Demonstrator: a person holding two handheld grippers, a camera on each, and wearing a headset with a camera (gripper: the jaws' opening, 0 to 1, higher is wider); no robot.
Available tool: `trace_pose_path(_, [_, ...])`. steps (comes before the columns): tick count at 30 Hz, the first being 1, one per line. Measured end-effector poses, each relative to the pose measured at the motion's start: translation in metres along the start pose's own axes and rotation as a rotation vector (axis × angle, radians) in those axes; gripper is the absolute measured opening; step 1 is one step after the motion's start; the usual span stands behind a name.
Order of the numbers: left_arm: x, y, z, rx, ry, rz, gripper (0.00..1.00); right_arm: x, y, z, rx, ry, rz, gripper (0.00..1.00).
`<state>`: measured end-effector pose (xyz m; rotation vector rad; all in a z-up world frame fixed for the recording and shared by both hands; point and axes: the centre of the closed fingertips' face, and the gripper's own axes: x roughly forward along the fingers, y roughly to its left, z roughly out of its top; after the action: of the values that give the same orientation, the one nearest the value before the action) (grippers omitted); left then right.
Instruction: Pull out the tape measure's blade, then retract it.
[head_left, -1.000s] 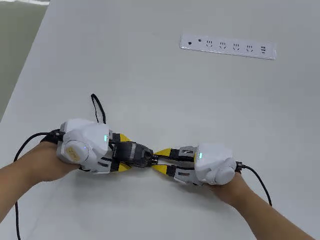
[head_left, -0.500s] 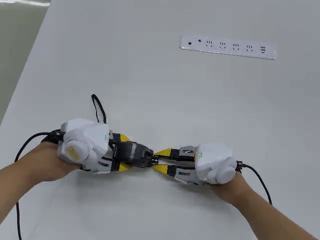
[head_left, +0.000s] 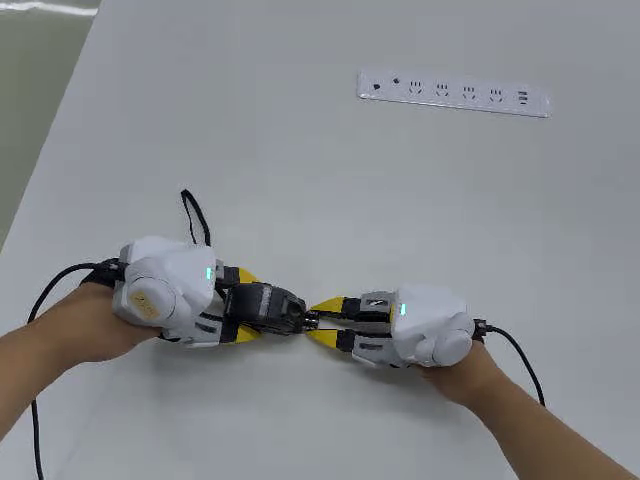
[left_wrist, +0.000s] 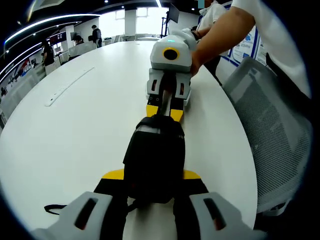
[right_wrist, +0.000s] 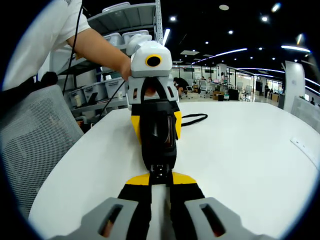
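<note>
Left tongs (head_left: 248, 306) clamping tape measure (head_left: 270, 306), right tongs (head_left: 322, 320) pinching blade tip (right_wrist: 160, 173)

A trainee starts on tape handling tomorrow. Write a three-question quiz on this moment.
1. True or false: the left gripper is shut on the tape measure.
2. What do the right gripper's jaws pinch? A) a power strip B) the blade tip C) a cord loop
3. Fill in: the blade tip sits ___ the tape measure's mouth (near / far from).
Key: 1 true; 2 B; 3 near.
</note>
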<state>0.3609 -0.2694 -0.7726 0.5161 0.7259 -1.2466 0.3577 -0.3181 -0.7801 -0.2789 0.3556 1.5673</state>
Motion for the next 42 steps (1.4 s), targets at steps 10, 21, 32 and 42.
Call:
trace_pose_path(10, [0.0,0.0,0.0,0.0,0.0,0.001,0.31,-0.009,0.001,-0.003,0.003,-0.001,-0.002,0.11])
trace_pose_path(21, [-0.001,-0.002,0.002,-0.007,-0.002,0.003,0.31,-0.021,0.002,-0.008,0.022,-0.002,-0.008,0.11])
trace_pose_path(32, [-0.002,-0.002,0.003,-0.008,0.001,0.006,0.31,-0.03,0.001,-0.012,0.03,0.0,-0.014,0.11])
trace_pose_path(42, [-0.001,-0.002,0.003,-0.009,0.003,0.005,0.31,-0.037,0.0,-0.016,0.048,0.002,-0.028,0.11])
